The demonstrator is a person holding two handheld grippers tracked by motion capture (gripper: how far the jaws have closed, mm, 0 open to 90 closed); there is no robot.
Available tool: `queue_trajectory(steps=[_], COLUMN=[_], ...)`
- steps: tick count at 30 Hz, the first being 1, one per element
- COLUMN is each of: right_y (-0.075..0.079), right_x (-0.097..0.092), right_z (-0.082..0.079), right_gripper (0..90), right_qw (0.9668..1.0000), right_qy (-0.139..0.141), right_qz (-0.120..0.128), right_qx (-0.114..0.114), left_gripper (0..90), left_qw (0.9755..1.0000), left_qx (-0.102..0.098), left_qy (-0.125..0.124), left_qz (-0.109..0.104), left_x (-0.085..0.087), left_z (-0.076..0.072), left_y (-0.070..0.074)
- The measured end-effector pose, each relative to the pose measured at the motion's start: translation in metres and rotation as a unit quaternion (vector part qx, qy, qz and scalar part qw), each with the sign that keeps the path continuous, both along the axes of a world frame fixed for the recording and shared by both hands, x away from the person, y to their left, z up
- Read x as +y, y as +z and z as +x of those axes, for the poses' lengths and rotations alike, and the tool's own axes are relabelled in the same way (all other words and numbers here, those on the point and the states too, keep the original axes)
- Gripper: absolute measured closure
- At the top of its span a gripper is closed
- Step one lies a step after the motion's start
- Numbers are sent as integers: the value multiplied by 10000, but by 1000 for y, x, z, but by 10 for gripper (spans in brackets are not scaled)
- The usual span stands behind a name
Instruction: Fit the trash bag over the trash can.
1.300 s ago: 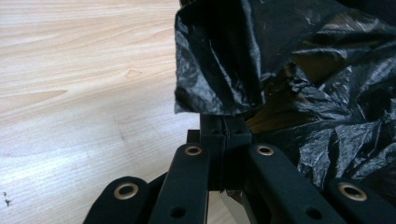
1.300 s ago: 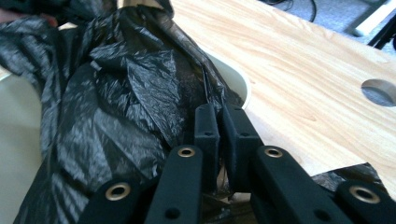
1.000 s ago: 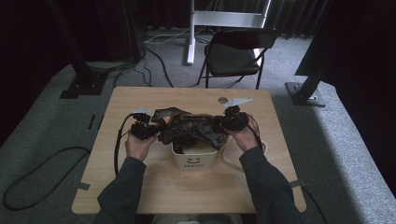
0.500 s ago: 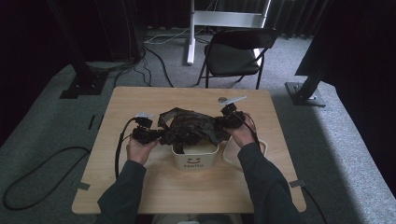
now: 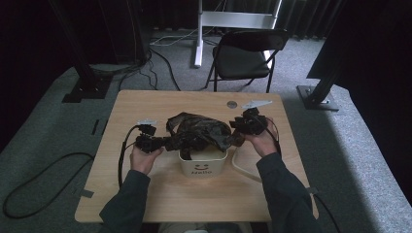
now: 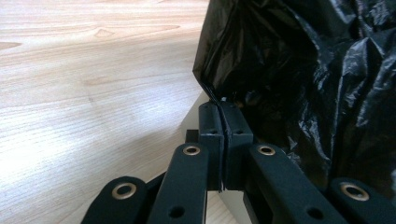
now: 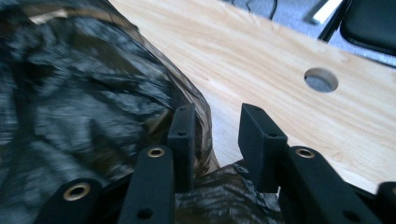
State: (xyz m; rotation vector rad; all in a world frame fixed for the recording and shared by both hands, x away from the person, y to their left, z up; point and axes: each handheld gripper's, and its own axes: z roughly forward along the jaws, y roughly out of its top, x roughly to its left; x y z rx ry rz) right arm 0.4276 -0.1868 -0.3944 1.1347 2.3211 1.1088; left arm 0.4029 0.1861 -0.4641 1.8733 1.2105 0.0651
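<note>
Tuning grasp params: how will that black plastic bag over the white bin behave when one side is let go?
Likely floppy: the black bag drapes crumpled over the white bin with no shape of its own. Probably light and thin, since the left gripper holds a pinched fold between shut jaws. The right gripper has just been opening, its pads apart; that side may sag or slide, the film looking glossy.

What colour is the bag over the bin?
Glossy black; the bag shows best in the left gripper view, over the white bin.
</note>
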Motion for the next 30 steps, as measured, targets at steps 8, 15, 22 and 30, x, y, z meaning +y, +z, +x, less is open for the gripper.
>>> queue_trajectory(steps=[8, 15, 22, 30], right_y=[14, 9, -5, 0], right_x=[2, 20, 25, 18], right_z=[-29, -55, -56, -68], right_gripper=[623, 570, 651, 854], right_qw=[9984, 9930, 9937, 9932], right_qy=[486, 1122, 1105, 1151], right_qz=[279, 375, -65, -153], right_qx=[-61, 66, 198, -38], left_gripper=[889, 888, 887, 888], left_qw=[10000, 9998, 9997, 9992], left_qx=[-21, -106, -94, -104], left_qy=[-15, -108, -186, -335], left_qz=[-67, -120, -147, -191], left_x=[0, 0, 0, 0], left_z=[-4, -13, -23, -40], left_y=[1, 5, 2, 0])
